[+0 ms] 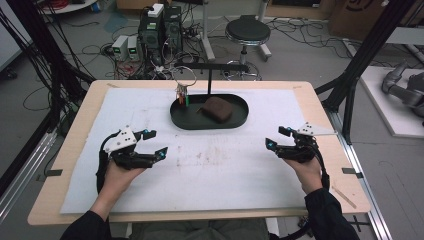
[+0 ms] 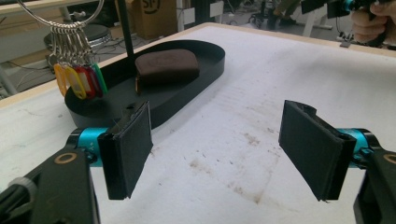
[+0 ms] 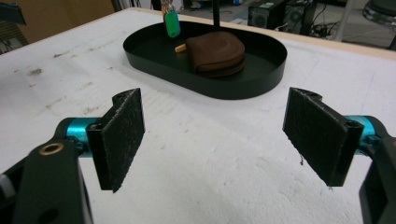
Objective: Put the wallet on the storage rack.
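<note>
While both grippers, left (image 1: pixel 152 144) and right (image 1: pixel 278 139), hover with jaws spread wide and empty, aim at the pouch (image 1: pixel 217 108) lying in the tray (image 1: pixel 240 120) (keys (image 1: pixel 181 92) hang beside it); approach low, squarely.

This is a robotics lab or research workroom rather than a home. Beyond the far edge of the wooden desk (image 1: pixel 70 150), which is covered with a white mat (image 1: pixel 240 170), computer towers (image 1: pixel 161 27) and small power units (image 1: pixel 126 47) stand on a bare grey floor (image 1: pixel 300 55) among tangles of black cables (image 1: pixel 45 55), with a round black stool (image 1: pixel 247 32) nearby. Black metal frame struts (image 1: pixel 367 50) rise at the left and right of the desk, a grey robot arm (image 1: pixel 405 87) lies on a white platform at the far right, and cardboard boxes (image 1: pixel 357 15) sit against the far wall.
</note>
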Available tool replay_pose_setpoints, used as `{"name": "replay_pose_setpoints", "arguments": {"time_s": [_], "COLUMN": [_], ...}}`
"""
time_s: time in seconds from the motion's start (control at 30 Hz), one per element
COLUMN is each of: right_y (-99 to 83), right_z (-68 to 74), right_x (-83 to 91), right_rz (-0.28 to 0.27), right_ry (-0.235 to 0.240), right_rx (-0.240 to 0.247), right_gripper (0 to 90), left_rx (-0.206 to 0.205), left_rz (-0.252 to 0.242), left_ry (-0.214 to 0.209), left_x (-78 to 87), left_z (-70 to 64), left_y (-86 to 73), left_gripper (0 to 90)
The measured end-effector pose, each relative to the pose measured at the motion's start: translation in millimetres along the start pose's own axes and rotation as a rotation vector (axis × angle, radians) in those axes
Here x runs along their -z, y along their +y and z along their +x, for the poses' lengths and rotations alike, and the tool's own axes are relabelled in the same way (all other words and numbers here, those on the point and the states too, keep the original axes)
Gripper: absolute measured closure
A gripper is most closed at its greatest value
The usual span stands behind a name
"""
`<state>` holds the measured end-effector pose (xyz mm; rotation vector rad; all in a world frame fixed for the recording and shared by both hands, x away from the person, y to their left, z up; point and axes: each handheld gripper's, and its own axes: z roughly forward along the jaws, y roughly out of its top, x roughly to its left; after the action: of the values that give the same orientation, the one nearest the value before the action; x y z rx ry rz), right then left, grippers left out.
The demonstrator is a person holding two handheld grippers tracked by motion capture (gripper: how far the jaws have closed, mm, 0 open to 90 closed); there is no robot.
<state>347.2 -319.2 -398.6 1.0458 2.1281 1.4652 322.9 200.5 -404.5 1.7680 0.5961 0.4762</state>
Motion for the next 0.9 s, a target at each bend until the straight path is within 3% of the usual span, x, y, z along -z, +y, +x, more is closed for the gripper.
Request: {"name": "replay_pose_setpoints", "arguments": {"time_s": [0.23,0.43,0.9], "right_y": [-1.5,-4.1,-5.2], "right_z": [-2.4,-5.1,-8.2], "right_x": [-0.8,-0.6,-7.4], "right_rz": [0.004,0.007,0.028], "right_ry": [-0.014,-0.022,-0.029], "right_rx": [0.009,-0.001,-0.001], "right_gripper": [21.0,20.9,20.8], "left_rx": [-0.011,-0.008,0.008], "left_rz": [0.003,-0.003,0.013], "left_ry": [0.033,0.036,0.078], "left_x": [1.3,4.5,13.9], "left_z": [-5.9,-7.6,-4.6], "left_y": [-4.0,-6.8,-13.2], "left_gripper": [25.6,25.7,25.6]}}
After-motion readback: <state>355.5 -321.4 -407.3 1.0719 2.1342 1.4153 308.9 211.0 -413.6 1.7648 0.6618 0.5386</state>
